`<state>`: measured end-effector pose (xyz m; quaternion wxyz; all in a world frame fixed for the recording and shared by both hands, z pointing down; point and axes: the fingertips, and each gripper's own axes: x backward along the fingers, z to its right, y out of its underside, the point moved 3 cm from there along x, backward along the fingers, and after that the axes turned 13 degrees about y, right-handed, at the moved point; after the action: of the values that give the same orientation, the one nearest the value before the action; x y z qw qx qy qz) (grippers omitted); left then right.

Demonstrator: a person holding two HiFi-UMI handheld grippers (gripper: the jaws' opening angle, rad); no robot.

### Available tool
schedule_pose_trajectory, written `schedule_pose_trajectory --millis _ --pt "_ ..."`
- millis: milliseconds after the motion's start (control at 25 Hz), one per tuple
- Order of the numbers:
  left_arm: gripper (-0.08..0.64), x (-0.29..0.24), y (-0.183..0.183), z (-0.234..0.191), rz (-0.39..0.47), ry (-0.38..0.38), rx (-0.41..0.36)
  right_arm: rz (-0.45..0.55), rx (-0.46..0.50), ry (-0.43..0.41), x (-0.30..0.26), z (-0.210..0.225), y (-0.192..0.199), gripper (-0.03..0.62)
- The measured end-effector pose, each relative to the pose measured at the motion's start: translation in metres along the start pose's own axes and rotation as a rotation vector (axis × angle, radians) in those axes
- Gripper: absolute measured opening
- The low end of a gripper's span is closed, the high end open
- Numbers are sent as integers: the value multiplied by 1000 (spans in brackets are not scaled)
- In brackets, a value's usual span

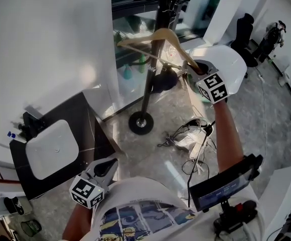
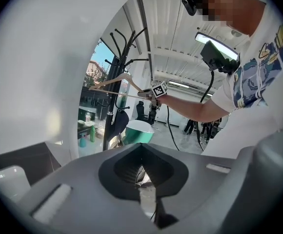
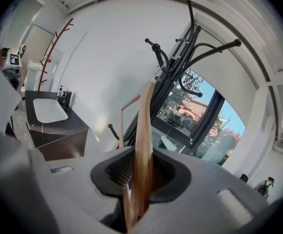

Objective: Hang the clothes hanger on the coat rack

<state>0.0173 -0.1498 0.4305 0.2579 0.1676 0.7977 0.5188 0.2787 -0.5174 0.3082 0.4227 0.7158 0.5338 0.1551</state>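
- Head view: R gripper clenched on one end of the wooden clothes hanger. Rest of hanger runs out past its fingertips and crosses the black pole of the coat rack; touching or not, can't tell.
- L gripper sits low by the person's torso, well apart from the hanger. Fingers together, nothing b/w them. Dark cabinet w/ white basin just beside its fingers, cables on the floor beyond the tips.
- L gripper view: fingers meet at the tips, empty. Far ahead of them are rack, hanger & R gripper on the hanger's end.
- R gripper view: hanger's wood sits b/w the fingers, pinched, rising up & away from the tips. Rack hooks above & beyond the fingertips, window behind.
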Motion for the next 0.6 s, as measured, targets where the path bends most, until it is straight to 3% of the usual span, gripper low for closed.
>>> schedule_pose_trajectory --millis 400,600 --pt "2 1 -5 -3 4 25 -5 15 -29 92 9 16 0 137" --pt "2 6 -3 -5 -3 69 -12 3 -33 168 36 18 4 143"
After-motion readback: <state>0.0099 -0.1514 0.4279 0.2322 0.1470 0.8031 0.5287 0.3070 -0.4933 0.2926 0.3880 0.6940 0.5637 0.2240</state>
